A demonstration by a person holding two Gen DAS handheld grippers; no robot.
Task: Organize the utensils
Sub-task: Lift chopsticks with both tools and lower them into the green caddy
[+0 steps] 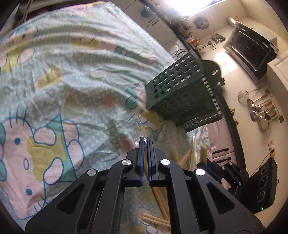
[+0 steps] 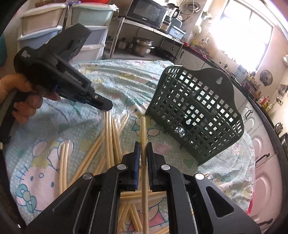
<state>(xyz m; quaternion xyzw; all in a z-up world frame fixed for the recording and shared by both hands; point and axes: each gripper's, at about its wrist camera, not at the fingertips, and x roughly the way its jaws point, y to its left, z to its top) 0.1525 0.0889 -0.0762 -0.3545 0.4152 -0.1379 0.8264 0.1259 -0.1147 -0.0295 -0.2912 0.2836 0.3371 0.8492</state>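
A dark green perforated utensil basket (image 2: 196, 115) stands on the cartoon-print tablecloth (image 2: 111, 79); it also shows in the left wrist view (image 1: 181, 93). Several pale wooden chopsticks (image 2: 111, 140) lie scattered on the cloth, some in clear plastic wrap. My right gripper (image 2: 143, 144) is shut on one chopstick (image 2: 143, 129) that points toward the basket. My left gripper (image 1: 145, 139) is shut on a bit of clear plastic wrap; in the right wrist view its tip (image 2: 105, 106) pinches the wrap at the top of the chopstick pile. More chopsticks (image 1: 162, 196) lie under it.
The tablecloth (image 1: 72, 72) covers a round table. Kitchen counters, a microwave (image 2: 145, 14), pots and plastic drawers (image 2: 54, 23) stand behind. An oven (image 1: 252, 52), hanging ladles (image 1: 261, 109) and a cooktop (image 1: 262, 181) line the wall.
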